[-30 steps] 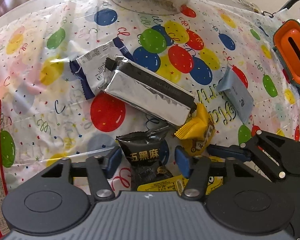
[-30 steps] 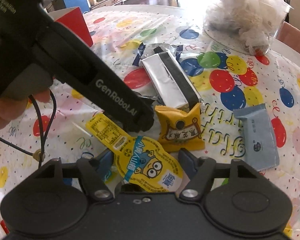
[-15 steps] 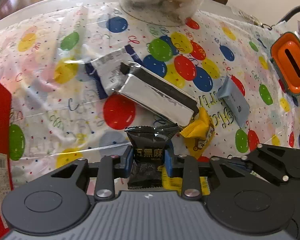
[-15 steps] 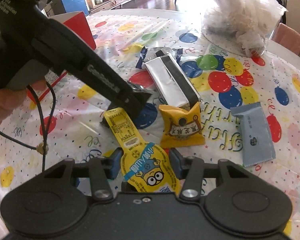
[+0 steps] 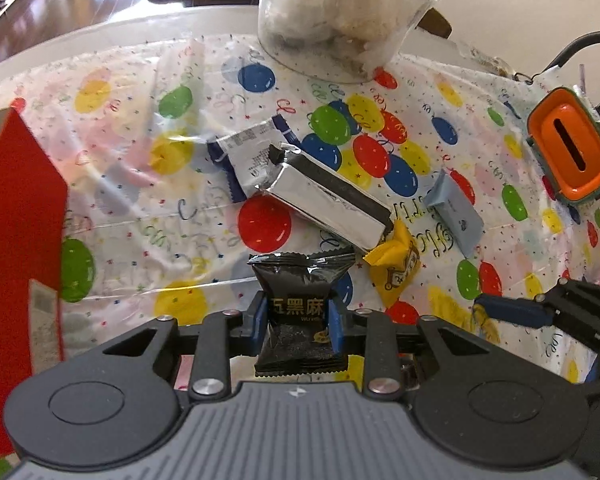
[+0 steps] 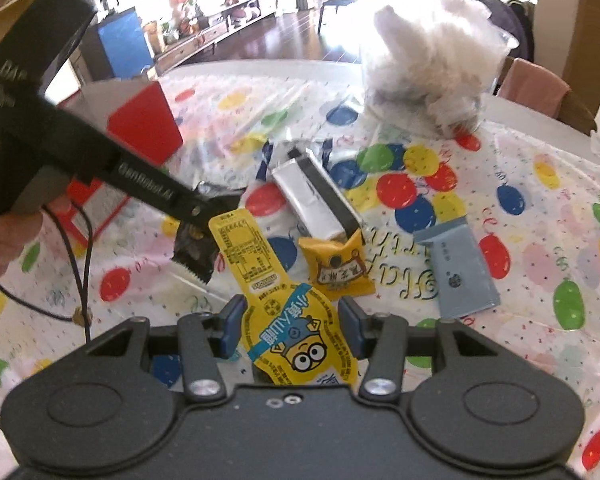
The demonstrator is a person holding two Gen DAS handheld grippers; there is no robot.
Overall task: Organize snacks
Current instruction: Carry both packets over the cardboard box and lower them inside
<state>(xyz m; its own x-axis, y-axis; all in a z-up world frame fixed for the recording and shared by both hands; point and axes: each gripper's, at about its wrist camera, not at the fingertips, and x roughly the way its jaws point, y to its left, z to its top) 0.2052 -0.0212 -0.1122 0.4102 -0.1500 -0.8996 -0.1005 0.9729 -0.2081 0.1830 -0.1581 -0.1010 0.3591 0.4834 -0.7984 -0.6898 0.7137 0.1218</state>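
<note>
My left gripper (image 5: pixel 297 322) is shut on a small black snack packet (image 5: pixel 298 308) and holds it above the balloon-print tablecloth (image 5: pixel 148 216). My right gripper (image 6: pixel 291 322) is shut on a yellow cartoon jelly pouch (image 6: pixel 288 316), also lifted off the table. The left gripper (image 6: pixel 188 208) and its black packet (image 6: pixel 192 252) show at the left of the right wrist view. Still lying on the cloth are a silver and black pack (image 5: pixel 332 204), a white and blue wrapper (image 5: pixel 248 160), a small yellow packet (image 5: pixel 396 266) and a pale blue packet (image 5: pixel 454 210).
A red box (image 5: pixel 20 248) stands at the left, also seen as the red box (image 6: pixel 146 124). A clear bag of white snacks (image 5: pixel 336 16) sits at the back. An orange and grey container (image 5: pixel 570 154) is at the right. A person's hand (image 6: pixel 4 232) holds the left gripper.
Both grippers closed on their packets, the left on the black one and the right on the yellow pouch, then lifted them up off the cloth.
</note>
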